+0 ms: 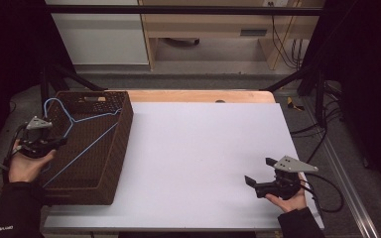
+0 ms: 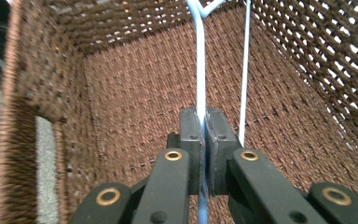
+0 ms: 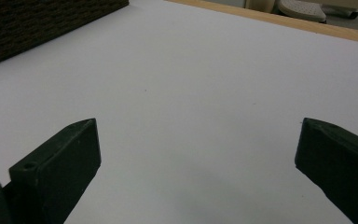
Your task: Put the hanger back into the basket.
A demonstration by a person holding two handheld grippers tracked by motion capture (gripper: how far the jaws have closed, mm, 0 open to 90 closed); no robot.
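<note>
Left gripper (image 2: 204, 122) jaws clamping blue hanger (image 2: 200, 70) in basket (image 1: 121, 124), right gripper (image 3: 198, 154) jaws wide, seemingly empty

small white sleeve (image 1: 3, 228) print, unreadable

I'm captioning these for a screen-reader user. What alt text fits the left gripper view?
The left gripper has its two black jaws shut on a thin light-blue wire hanger, inside a dark brown woven wicker basket. A second strand of the hanger runs just to the right of the jaws.
</note>
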